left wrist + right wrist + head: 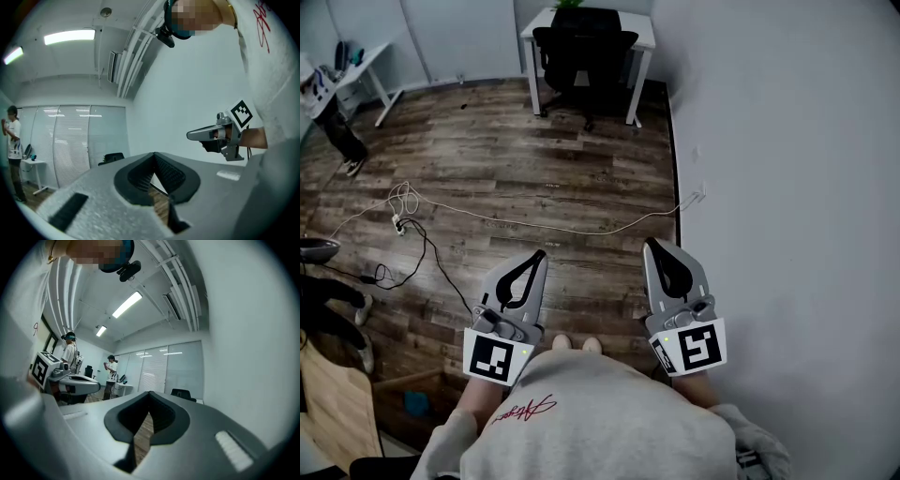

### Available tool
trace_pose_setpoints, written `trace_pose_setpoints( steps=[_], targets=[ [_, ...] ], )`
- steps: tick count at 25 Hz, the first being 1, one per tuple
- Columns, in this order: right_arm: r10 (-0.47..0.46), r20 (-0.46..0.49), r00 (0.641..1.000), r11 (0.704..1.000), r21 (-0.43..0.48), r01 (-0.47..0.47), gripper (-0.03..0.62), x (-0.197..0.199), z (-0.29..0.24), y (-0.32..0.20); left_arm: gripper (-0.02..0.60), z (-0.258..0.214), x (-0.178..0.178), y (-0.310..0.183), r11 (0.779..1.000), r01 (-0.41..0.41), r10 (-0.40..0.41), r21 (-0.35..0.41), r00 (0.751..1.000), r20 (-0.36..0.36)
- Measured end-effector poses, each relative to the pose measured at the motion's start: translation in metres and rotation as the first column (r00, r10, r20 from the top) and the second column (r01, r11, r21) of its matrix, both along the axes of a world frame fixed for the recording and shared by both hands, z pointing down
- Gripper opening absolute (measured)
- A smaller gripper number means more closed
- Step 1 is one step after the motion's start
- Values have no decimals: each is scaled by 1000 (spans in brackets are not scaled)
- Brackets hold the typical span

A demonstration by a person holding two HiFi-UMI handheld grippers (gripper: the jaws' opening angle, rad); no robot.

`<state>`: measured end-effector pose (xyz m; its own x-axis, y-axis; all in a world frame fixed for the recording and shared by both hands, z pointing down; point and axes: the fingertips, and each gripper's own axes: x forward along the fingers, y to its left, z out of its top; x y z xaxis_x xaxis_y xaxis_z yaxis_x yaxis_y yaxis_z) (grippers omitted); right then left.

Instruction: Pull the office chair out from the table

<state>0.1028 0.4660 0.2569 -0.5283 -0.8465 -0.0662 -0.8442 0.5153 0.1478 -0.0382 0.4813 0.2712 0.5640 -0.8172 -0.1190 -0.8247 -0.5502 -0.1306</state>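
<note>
Left hand-held gripper (540, 254) hangs far from office chair (584, 54).

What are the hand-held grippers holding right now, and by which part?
Nothing. The left hand-held gripper and the right hand-held gripper are both shut and empty. The chair stands across the room, tucked at the table.
</note>
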Motion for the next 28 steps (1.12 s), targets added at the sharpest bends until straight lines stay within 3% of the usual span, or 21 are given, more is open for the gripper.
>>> trace_pose_setpoints(
  steps=[17,28],
  targets=[
    [-51,35,998,998,25,50,-2,43,8,12,-5,11,44,13,999,42,-42,-15,999,-12],
    [-77,55,996,997,32,76,-2,47,9,4,-5,9,49,8,998,65,-65,-10,998,-1]
  ],
)
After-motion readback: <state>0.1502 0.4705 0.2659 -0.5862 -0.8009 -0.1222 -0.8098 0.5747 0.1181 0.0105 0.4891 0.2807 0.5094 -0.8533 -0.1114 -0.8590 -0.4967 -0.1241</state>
